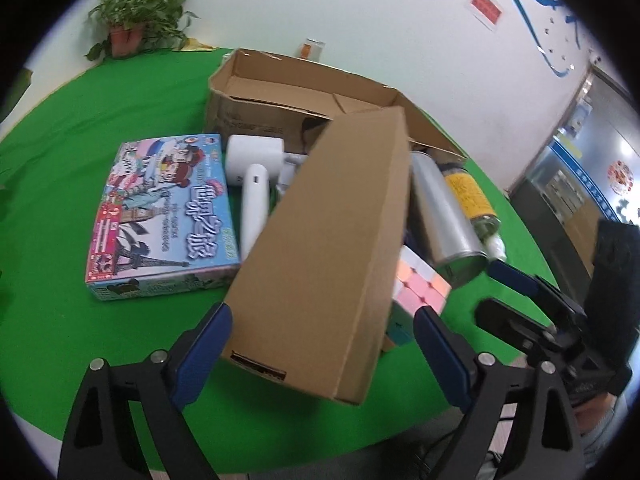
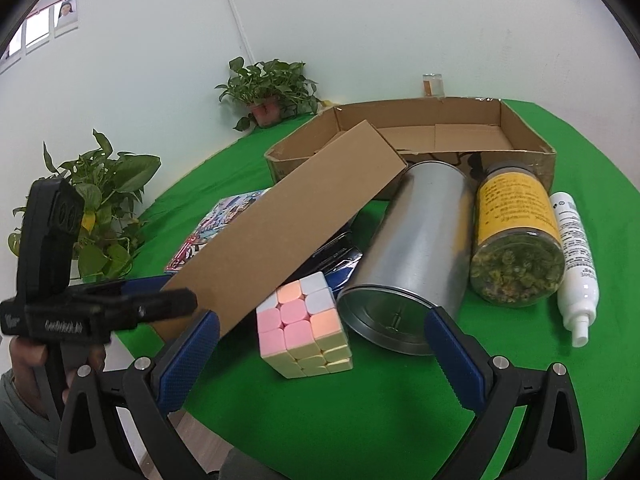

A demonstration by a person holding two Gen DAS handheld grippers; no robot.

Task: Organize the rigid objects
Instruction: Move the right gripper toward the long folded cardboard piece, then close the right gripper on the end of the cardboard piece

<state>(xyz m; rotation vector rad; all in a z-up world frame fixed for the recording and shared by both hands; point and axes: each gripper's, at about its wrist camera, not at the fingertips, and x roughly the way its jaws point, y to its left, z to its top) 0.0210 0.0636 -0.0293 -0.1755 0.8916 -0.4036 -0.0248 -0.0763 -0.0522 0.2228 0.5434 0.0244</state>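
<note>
Left claw (image 1: 320, 344) spread around cardboard box (image 1: 328, 240); right claw (image 2: 320, 340) spread; game box (image 1: 160, 208) reads 世界之旅.

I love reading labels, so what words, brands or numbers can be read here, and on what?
"世界之旅": on the colourful game box.
Blurred black print, unreadable: on the large cardboard box.
Too small or blurred to read: yellow jar label, white bottle, red wall sign.

Your long brown box (image 1: 320, 248) hides most of the pastel cube (image 1: 420, 284) and the hair dryer's (image 1: 256, 168) middle (dark items beneath stay unreadable).
</note>
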